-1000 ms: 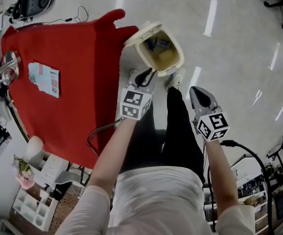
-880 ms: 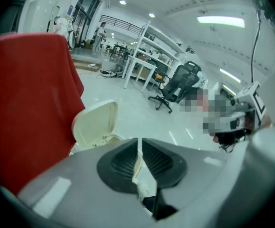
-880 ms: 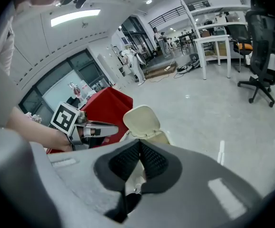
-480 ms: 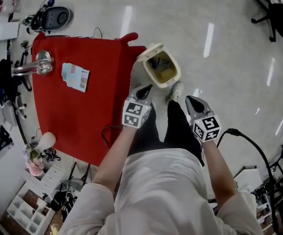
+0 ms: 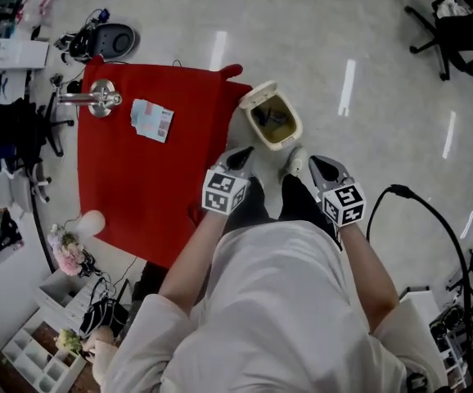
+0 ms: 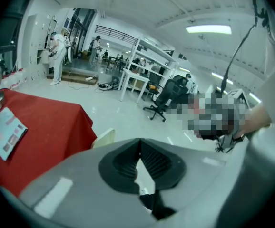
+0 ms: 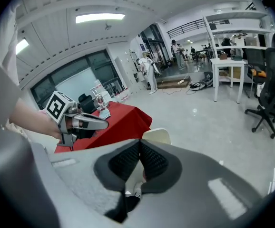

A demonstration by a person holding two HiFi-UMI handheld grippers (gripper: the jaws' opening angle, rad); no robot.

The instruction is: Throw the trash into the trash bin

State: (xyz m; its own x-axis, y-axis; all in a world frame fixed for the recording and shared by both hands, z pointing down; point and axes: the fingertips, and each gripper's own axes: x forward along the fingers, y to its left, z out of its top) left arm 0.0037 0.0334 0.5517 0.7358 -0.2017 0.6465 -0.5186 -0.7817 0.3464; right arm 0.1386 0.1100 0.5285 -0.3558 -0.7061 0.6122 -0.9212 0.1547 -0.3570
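Head view, left gripper (image 5: 241,155) closed on nothing, right gripper (image 5: 318,165) closed and empty too, trash bin (image 5: 296,126) (lid up) on floor past them, beside red table (image 5: 138,178), packet (image 5: 152,120) print too small to read

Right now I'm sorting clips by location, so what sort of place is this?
Probably a large open lab or workshop hall, not a home: white shelving racks, an office chair on a glossy floor, and a strip light overhead.
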